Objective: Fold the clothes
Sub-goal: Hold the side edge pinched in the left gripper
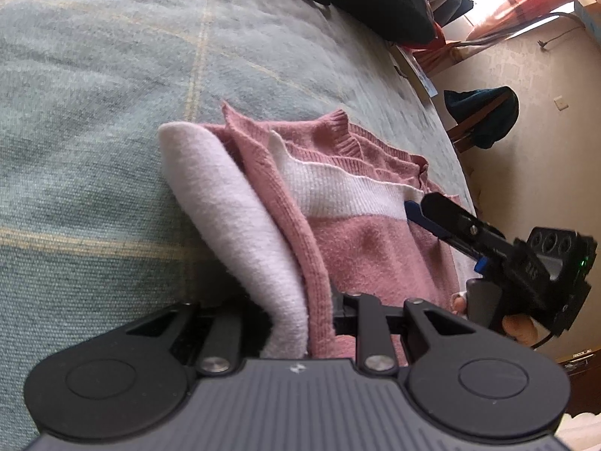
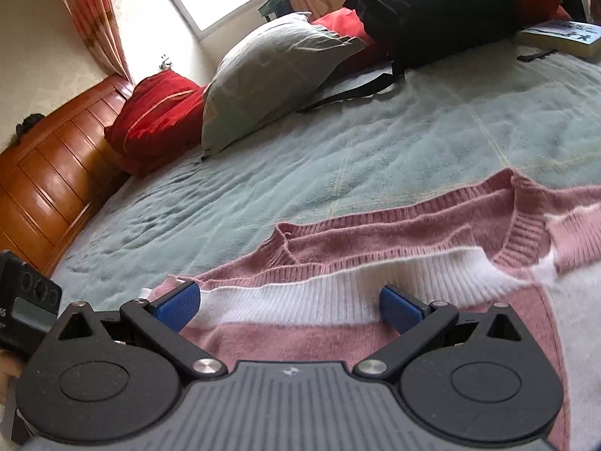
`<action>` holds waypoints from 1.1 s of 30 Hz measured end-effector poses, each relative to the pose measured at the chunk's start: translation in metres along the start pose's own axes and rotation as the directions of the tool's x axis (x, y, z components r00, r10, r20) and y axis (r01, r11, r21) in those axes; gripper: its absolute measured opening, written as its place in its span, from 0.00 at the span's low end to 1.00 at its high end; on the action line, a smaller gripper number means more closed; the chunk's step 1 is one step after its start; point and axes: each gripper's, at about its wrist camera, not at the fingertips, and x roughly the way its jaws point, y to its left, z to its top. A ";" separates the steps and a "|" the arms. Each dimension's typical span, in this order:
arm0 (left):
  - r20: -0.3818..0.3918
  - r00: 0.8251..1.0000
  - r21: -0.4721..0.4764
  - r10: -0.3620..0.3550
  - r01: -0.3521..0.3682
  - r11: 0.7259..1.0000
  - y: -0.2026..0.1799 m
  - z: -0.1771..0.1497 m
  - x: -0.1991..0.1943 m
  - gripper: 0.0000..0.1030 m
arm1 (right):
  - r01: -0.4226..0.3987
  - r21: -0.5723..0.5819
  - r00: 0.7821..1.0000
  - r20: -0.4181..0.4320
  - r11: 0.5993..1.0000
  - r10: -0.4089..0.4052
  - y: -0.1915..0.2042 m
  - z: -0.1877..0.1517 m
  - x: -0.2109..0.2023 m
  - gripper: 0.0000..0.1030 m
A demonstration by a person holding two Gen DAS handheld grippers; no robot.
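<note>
A pink knit sweater [image 1: 368, 248] with a white stripe [image 2: 300, 297] lies on the pale green blanket [image 1: 112, 112]. In the left wrist view a fold of its pink and white fabric rises straight out of my left gripper [image 1: 296, 319], which is shut on it; the fabric hides the fingertips. My right gripper [image 2: 288, 306] is open, its blue pads [image 2: 176, 306] spread wide just over the white stripe near the ribbed collar [image 2: 526, 233]. From the left wrist camera the right gripper [image 1: 432, 214] is at the sweater's right edge, held by a hand [image 1: 518, 329].
A black backpack [image 2: 424, 7], a grey pillow [image 2: 270, 75] and a red pillow [image 2: 157, 120] lie at the head of the bed by the wooden headboard [image 2: 49, 188]. A book [image 2: 559, 37] rests far right. A chair with dark clothing [image 1: 484, 116] stands beside the bed.
</note>
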 end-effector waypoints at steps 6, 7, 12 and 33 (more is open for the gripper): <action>0.014 1.000 -0.018 0.003 -0.003 1.000 0.001 -0.003 -0.003 0.23 | -0.028 0.037 0.999 -0.020 0.999 0.028 0.012 -0.012 -0.044 1.00; 0.017 1.000 -0.022 0.003 -0.002 1.000 0.002 -0.004 -0.003 0.23 | -0.029 0.043 0.999 -0.030 0.999 0.030 0.014 -0.016 -0.050 1.00; 0.043 0.999 -0.016 0.009 -0.009 1.000 0.000 -0.008 -0.006 0.24 | -0.014 0.074 0.996 -0.090 0.997 0.021 0.022 -0.043 -0.068 1.00; -0.038 0.996 -0.121 -0.080 0.075 0.990 0.022 -0.003 -0.005 0.23 | 0.012 0.156 0.994 -0.113 0.988 0.006 0.006 -0.073 -0.094 1.00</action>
